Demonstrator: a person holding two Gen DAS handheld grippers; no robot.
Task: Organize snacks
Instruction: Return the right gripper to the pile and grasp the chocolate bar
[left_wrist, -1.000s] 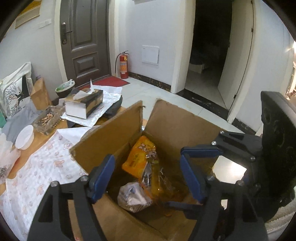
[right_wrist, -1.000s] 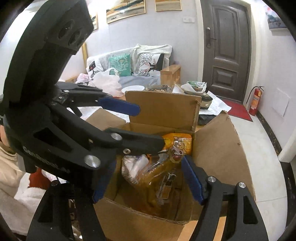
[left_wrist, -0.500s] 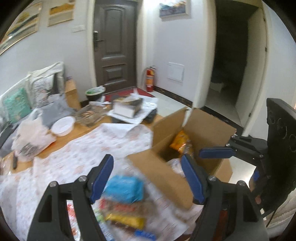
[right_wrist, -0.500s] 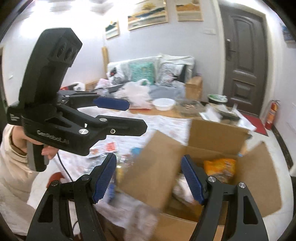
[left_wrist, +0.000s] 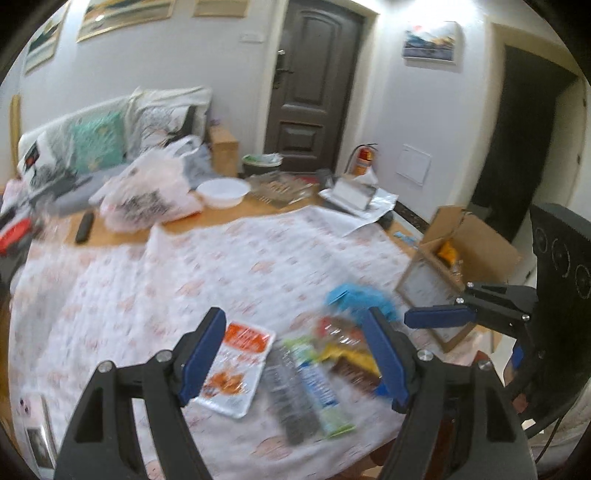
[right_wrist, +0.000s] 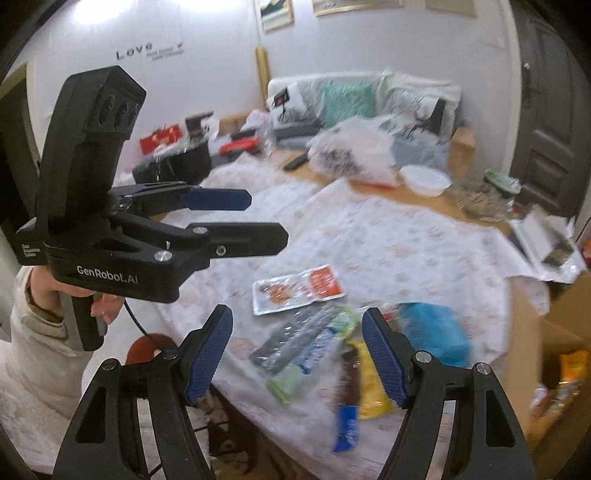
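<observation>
Right gripper (right_wrist: 297, 354) gapes empty above snack packets (right_wrist: 314, 339).

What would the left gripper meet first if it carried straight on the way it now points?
Probably the loose snack packets: the open left gripper aims at the grey and green wrappers beside the orange-and-white pouch. Blur leaves depth uncertain.

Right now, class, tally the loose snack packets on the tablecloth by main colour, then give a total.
White and orange-red packet: 1
Grey packet: 1
Blue-white and green packet: 1
Yellow packet: 1
Brown packet: 1
Blue packet: 1
Total: 6 that can be told apart; blur may hide another.
</observation>
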